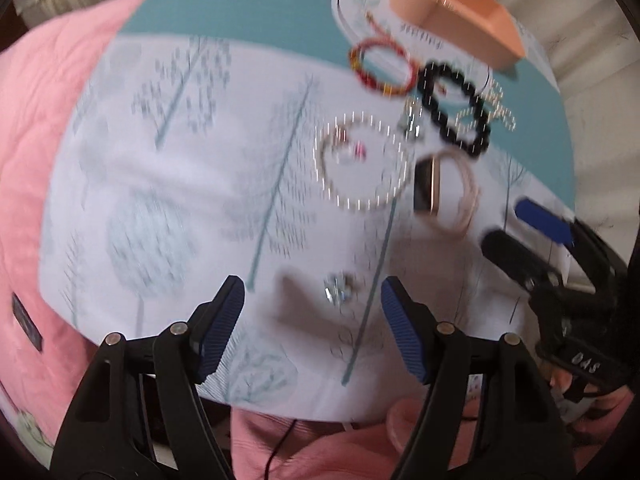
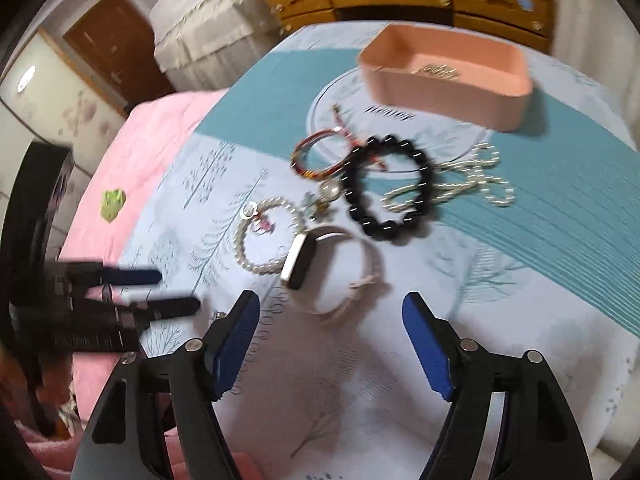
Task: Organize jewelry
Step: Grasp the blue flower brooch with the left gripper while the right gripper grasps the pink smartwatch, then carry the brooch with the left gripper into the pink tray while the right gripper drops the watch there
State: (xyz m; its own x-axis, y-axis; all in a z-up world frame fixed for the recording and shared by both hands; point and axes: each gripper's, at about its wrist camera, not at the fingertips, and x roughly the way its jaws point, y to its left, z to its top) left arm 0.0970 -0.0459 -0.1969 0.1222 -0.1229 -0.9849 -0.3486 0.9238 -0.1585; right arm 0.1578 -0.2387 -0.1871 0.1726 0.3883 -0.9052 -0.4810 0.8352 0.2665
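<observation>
left gripper [image 1: 312, 320]: jaws apart, empty, over small silver charm [image 1: 338, 290], nearer than pearl bracelet [image 1: 362, 162] | right gripper [image 2: 330, 344]: parted, empty, facing watch [image 2: 320, 264] right of pearl bracelet | pink tray [image 2: 448, 76] beyond | risk: grippers collide, charm slips on soft cloth

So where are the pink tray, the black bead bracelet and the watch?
Pink tray [image 2: 448, 92], right wrist view, on its near outer wall.
Black bead bracelet [image 2: 426, 170], right wrist view, on a bead of its right side.
Watch [image 2: 301, 262], right wrist view, on its face.
</observation>
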